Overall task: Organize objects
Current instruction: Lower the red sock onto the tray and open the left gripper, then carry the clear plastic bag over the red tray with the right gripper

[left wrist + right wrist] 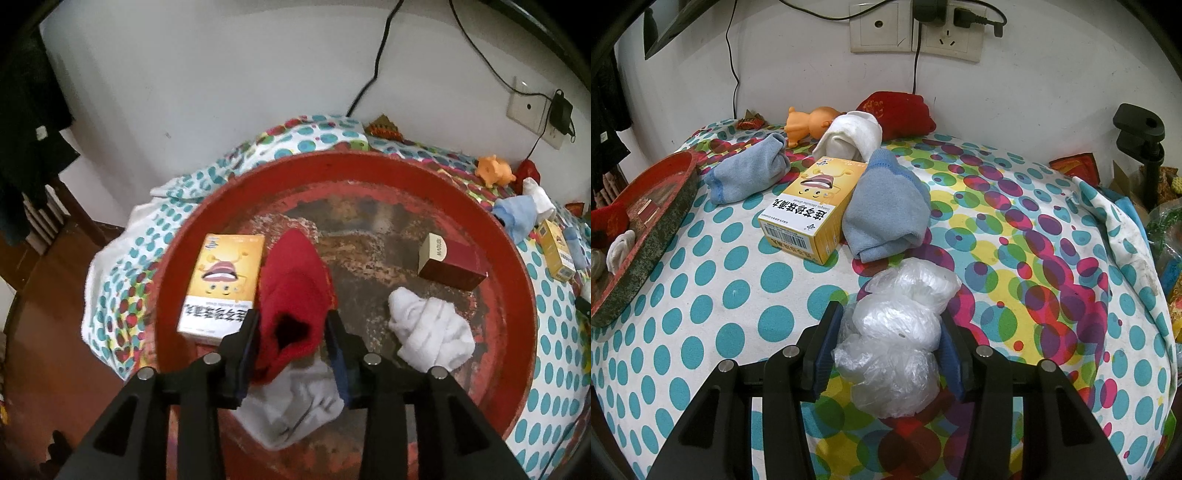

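Through the left wrist view, your left gripper (pixel 291 332) was poised over the red tray (pixel 509 258), its pads pressed against a red sock (pixel 295 284) that it appeared to be holding, cuff end toward the camera. Inside the tray already lay a yellow box (pixel 221 284) with a cartoon face and Chinese print seen upside down, a maroon box (pixel 452 264) whose cream end carried lettering too small to read surely, a white sock (pixel 430 328) and a pale cloth (pixel 291 402) beneath the gripper. So I judge that you were well into the sorting, with the red sock about to join the pile. Through the right wrist view, your right gripper (pixel 888 343) had its fingers closed against a crumpled clear plastic bag (pixel 897 332) resting on the dotted bedspread (pixel 720 295). Still outside the tray were a second yellow box (pixel 809 206) showing a barcode and Chinese characters, two blue socks (pixel 886 210) (pixel 748 173), a white sock roll (pixel 849 136), an orange toy (pixel 809 123) and a red pouch (pixel 897 112) by the wall. That left a fair share of the work undone.
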